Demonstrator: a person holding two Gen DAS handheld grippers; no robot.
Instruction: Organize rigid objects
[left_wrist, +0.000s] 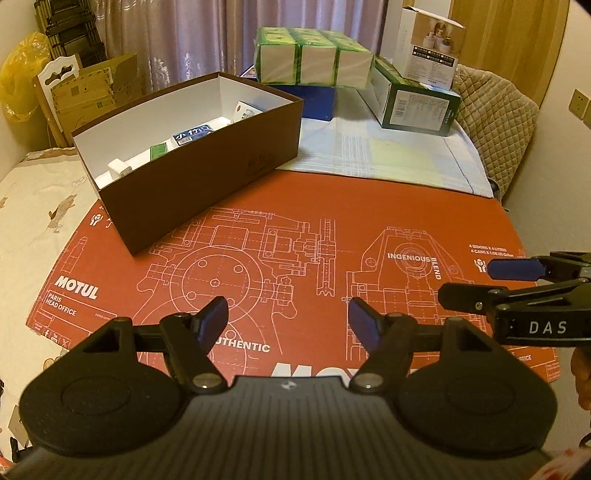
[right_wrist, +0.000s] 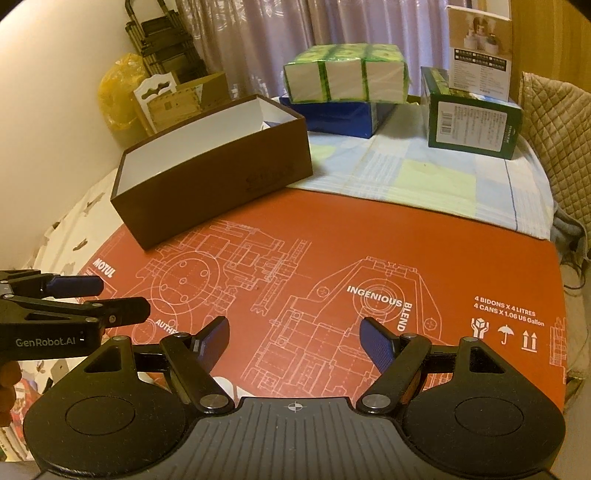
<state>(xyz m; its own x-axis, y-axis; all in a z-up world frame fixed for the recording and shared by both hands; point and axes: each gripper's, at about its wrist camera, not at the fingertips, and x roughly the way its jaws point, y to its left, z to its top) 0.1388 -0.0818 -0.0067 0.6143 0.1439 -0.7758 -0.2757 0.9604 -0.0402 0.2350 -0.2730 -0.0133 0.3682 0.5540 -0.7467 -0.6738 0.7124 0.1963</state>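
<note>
Both your left gripper (left_wrist: 288, 321) and right gripper (right_wrist: 295, 341) hang released and empty over the red mat (left_wrist: 295, 206). Small boxes (left_wrist: 192, 136) already sit inside the brown box (left_wrist: 207, 184), likely your collection bin.

Wrist views downward (shared brown box (left_wrist: 192, 155))

Matt brown cardboard box (left_wrist: 207, 177) on a smooth red printed cardboard sheet (left_wrist: 332, 206); quilted cloth cushion (left_wrist: 495, 110) behind.
</note>
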